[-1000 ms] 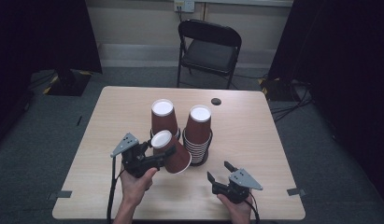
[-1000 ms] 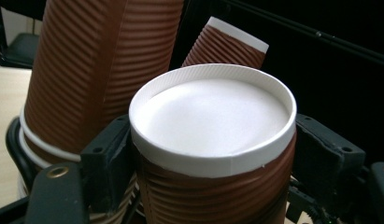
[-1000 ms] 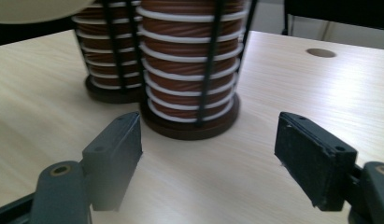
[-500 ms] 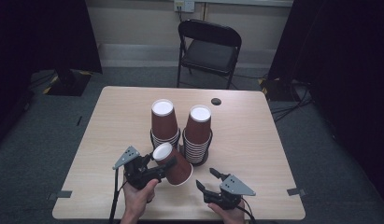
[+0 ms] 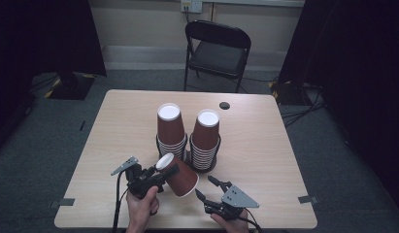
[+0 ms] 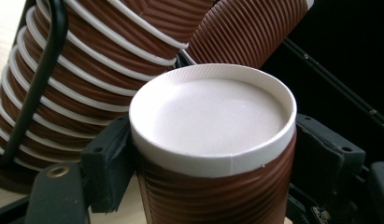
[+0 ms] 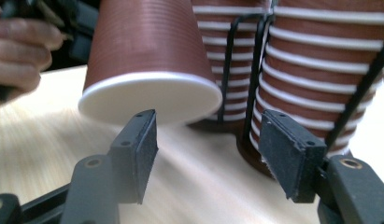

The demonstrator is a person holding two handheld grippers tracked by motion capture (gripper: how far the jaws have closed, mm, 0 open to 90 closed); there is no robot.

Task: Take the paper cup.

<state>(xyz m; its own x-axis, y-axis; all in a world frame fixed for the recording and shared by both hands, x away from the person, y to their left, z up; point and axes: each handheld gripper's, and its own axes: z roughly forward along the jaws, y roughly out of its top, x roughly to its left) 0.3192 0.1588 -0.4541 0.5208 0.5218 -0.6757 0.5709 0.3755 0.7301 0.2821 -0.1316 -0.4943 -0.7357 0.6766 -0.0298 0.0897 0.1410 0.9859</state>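
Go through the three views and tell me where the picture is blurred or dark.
High view: sharp on the table, dark at both side edges. Left gripper view: held cup crisp, stacked cups behind slightly soft. Right gripper view: fingers sharp, hand and tabletop blurred.

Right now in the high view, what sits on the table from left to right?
Left gripper → held cup → right gripper. Behind them: left cup stack → right cup stack → small dark disc.

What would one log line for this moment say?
left gripper: shut on cup, tilted above table | right gripper: open, empty | two cup stacks in holders
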